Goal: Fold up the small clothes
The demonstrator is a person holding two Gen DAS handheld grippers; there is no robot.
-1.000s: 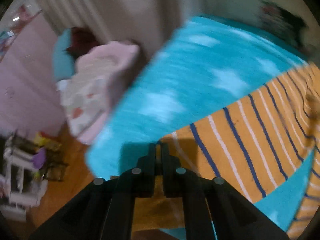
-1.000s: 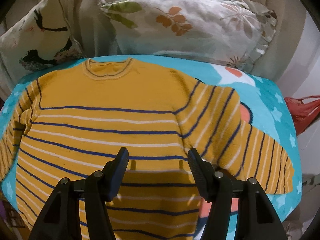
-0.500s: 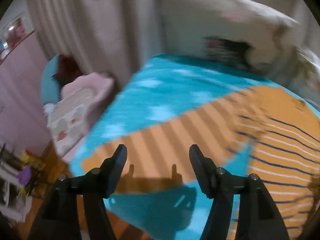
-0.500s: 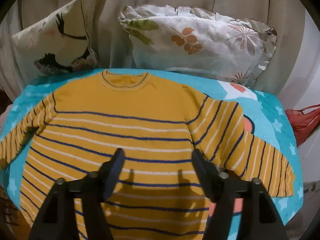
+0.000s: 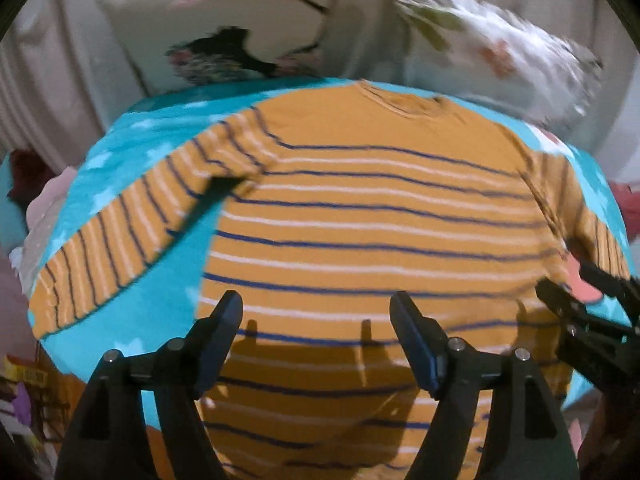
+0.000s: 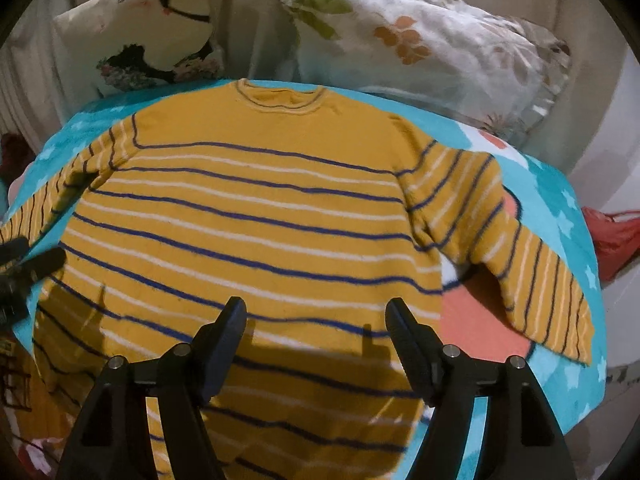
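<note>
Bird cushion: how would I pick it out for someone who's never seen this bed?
Start at the turquoise blanket where the striped sweater lies flat. Two cushions lean behind its collar. The bird cushion is the left one, printed with a dark bird; its neighbour, the leaf cushion, shows orange and green leaves.

A yellow sweater (image 5: 360,240) with blue and white stripes lies flat on a turquoise star-print blanket (image 5: 132,148), neckline toward two pillows (image 5: 224,32), one sleeve stretched out to the left. The left gripper (image 5: 316,312) hangs over the sweater's lower part, its jaws opening with nothing between them. The right gripper (image 5: 580,300) enters at the right edge, over the other sleeve.
</note>
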